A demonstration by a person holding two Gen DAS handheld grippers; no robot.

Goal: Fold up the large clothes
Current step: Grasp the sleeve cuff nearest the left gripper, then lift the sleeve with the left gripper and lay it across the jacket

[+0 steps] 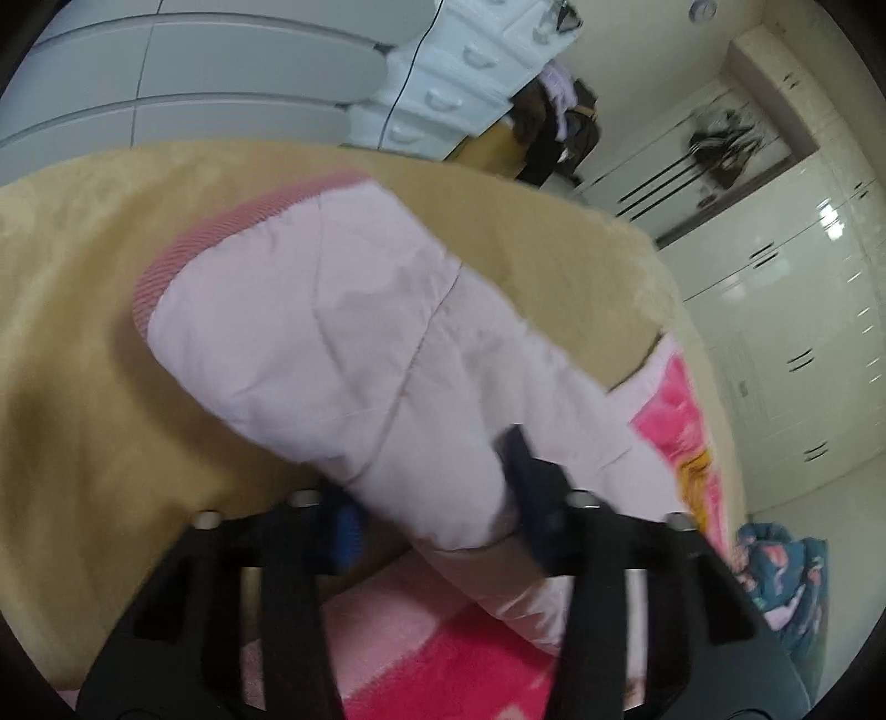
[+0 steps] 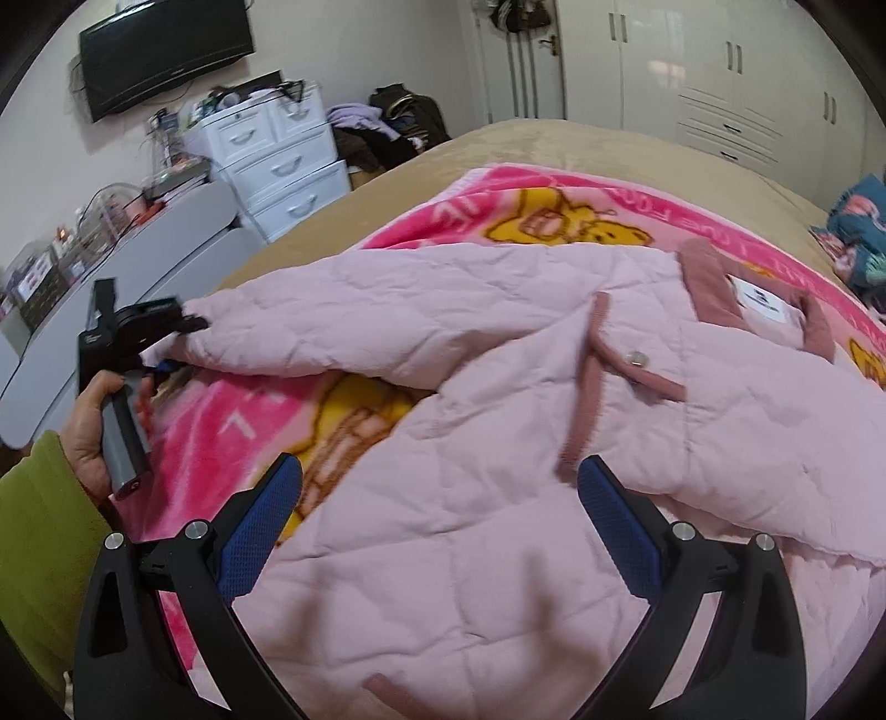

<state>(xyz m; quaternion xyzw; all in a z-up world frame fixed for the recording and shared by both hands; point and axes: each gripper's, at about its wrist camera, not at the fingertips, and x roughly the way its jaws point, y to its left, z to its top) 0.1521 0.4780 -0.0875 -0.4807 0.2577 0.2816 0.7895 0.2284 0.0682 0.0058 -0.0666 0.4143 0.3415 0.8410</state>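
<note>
The pink quilted jacket [image 2: 498, 443] was spread over a pink cartoon blanket [image 2: 554, 205] on a bed covered with a tan bedspread [image 2: 542, 138]. Its darker pink collar [image 2: 714, 288], with a white label inside, was seen toward the far right, and a snap button [image 2: 639, 358] was visible on the front placket.

One sleeve [image 2: 310, 327] was stretched out to the left, and its end was pinched by the left hand-held gripper [image 2: 171, 338], which was clamped onto the fabric. That tool was held by a hand [image 2: 91, 432] emerging from a green sleeve [image 2: 39, 531]. In the left wrist view the same sleeve [image 1: 343, 343] was seen lifted above the tan bedspread [image 1: 72, 387], with its striped ribbed cuff [image 1: 183, 260] at the far end and the left hand-held gripper [image 1: 437, 515] closed around the cloth near the camera. That view was blurred.

The right hand-held gripper [image 2: 440, 487] was held with its blue-padded fingers [image 2: 266, 526] spread wide, nothing between them, just above the near part of the jacket body.

A white drawer unit [image 2: 282, 160] and a wall-mounted television [image 2: 166, 50] were seen at the far left, and white wardrobes [image 2: 720, 72] at the far right.
</note>
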